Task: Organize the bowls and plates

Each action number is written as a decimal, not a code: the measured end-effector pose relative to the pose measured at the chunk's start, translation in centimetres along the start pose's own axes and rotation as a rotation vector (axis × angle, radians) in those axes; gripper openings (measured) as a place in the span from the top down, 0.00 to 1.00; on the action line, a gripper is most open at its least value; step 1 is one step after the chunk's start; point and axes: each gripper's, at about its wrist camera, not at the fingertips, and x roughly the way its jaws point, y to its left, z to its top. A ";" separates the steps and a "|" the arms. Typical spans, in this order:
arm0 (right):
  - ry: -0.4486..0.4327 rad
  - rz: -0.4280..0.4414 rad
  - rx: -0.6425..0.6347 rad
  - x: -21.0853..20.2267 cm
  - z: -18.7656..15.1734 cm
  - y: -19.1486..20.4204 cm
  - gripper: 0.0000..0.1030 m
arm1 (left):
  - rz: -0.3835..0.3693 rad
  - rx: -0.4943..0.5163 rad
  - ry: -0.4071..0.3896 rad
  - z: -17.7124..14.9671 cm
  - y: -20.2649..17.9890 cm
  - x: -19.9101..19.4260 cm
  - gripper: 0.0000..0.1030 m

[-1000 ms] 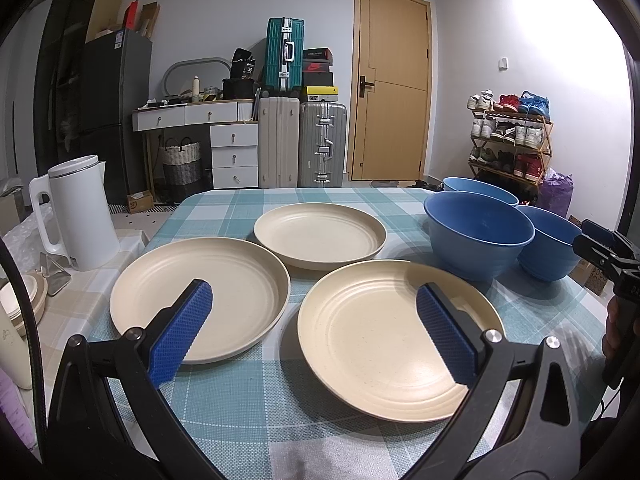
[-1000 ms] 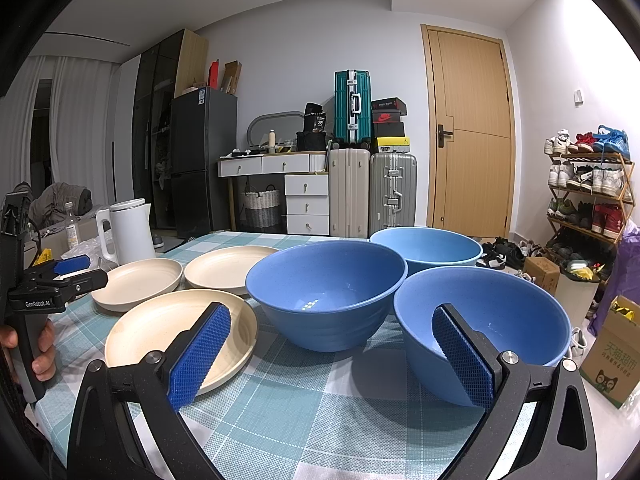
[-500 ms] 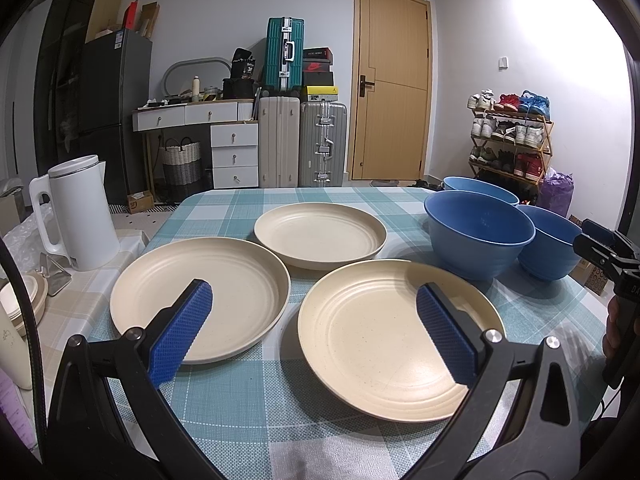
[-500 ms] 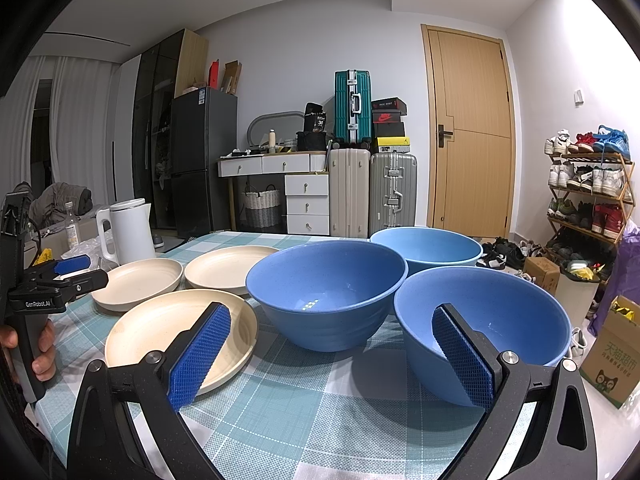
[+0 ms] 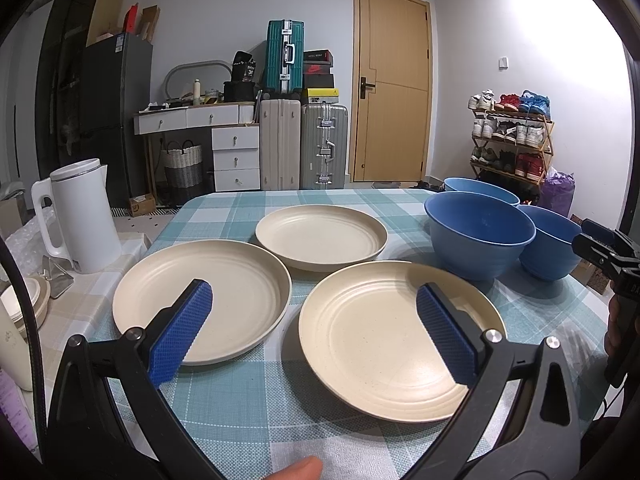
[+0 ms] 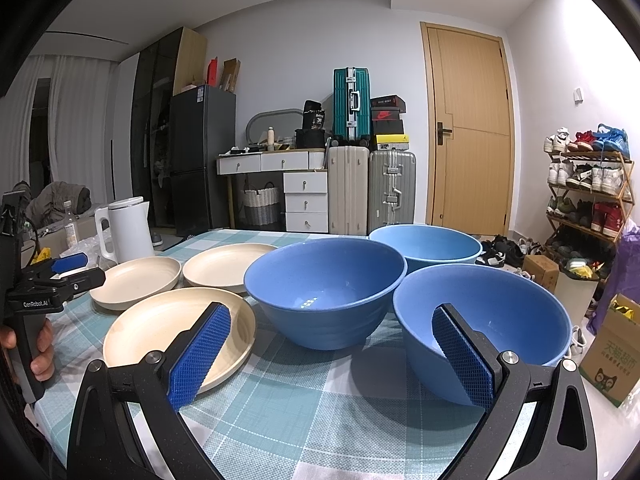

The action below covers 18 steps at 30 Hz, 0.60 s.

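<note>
Three cream plates lie on the checked tablecloth: a near-right plate (image 5: 396, 336), a left plate (image 5: 224, 292) and a far plate (image 5: 320, 236). Three blue bowls stand to their right: a middle bowl (image 5: 478, 234), a right bowl (image 5: 552, 240) and a far bowl (image 5: 480, 190). My left gripper (image 5: 316, 328) hovers open above the near plates, holding nothing. My right gripper (image 6: 330, 350) is open too, in front of the middle bowl (image 6: 324, 288) and the nearest bowl (image 6: 500, 312), its right finger over that bowl's rim.
A white kettle (image 5: 80, 216) stands on a side surface left of the table. A hand (image 6: 40, 354) holds the left gripper's handle at the table's left edge. Cardboard boxes (image 6: 608, 360) sit on the floor at right, a shoe rack (image 5: 512, 136) behind.
</note>
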 end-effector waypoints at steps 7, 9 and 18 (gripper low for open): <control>0.007 -0.002 0.014 0.2 0.0 0.3 0.00 | 0.011 0.026 0.000 0.3 -0.4 -0.5 0.01; 0.010 -0.008 0.015 0.7 -0.1 0.4 0.00 | 0.008 0.028 0.001 0.4 -0.4 -0.4 0.01; 0.054 -0.008 0.035 1.1 0.2 -0.3 0.00 | 0.008 -0.028 0.019 0.7 0.6 -0.1 0.01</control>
